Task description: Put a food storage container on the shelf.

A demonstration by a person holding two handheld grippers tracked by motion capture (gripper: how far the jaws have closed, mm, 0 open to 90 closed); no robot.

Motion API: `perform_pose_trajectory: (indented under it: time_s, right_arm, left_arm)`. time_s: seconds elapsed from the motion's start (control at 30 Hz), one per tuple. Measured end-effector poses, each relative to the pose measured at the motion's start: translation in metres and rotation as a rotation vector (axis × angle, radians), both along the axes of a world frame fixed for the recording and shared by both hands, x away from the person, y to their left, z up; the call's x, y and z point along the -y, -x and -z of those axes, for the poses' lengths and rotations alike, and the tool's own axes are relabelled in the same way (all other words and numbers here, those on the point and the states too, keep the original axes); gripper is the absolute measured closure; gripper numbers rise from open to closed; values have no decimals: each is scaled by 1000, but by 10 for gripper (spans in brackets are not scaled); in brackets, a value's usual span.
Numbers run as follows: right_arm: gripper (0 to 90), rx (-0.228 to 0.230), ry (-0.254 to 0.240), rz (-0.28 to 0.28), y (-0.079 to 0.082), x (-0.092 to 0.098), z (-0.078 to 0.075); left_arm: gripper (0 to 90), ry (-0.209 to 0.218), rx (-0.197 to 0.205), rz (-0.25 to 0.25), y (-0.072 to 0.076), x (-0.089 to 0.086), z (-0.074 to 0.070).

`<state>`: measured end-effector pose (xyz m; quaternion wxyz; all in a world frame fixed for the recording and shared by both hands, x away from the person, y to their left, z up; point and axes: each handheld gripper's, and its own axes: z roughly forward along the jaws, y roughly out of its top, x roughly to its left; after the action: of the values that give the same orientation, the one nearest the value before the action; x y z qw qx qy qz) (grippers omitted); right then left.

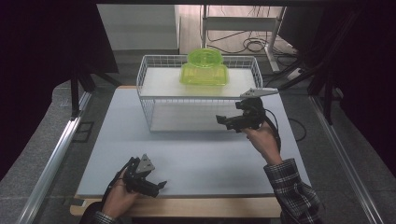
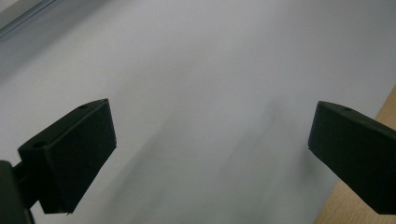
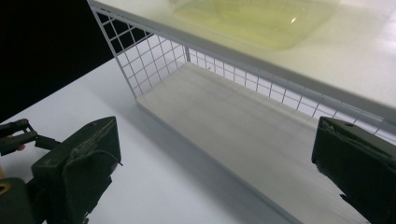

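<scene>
High view: the right gripper (image 1: 223,122) is hovering, jaws apart, before the wire shelf (image 1: 144,88), whose top is carrying the green container (image 1: 204,68); it could be clipping the wire.

Left gripper view: the left gripper (image 2: 210,140) is gaping, empty, over the counter (image 2: 196,56).

Right gripper view: the shelf's upper board is sitting just ahead of the jaws, risking a knock.

I see a white wire rack (image 1: 149,93), a glossy translucent green plastic tub (image 1: 204,69), matt black gripper (image 3: 212,172) jaws, and a smooth matt tabletop (image 1: 196,158).
</scene>
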<state>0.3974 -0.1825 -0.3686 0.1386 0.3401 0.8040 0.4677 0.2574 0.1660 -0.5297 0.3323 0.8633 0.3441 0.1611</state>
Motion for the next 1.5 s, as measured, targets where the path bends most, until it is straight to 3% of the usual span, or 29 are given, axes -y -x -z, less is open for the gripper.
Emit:
perform_pose_trajectory:
  time_s: [0.6,0.83,1.5]
  right_arm:
    - [3,13,49,39,14,13,40]
    - [2,-10,50,57,20,24,55]
    - [2,-29,90,105,47,47,82]
  left_arm:
    - [8,7,-6,-3,0,0,0]
    - [10,17,-9,-8,0,0,-1]
    - [17,31,-12,-17,0,0,-1]
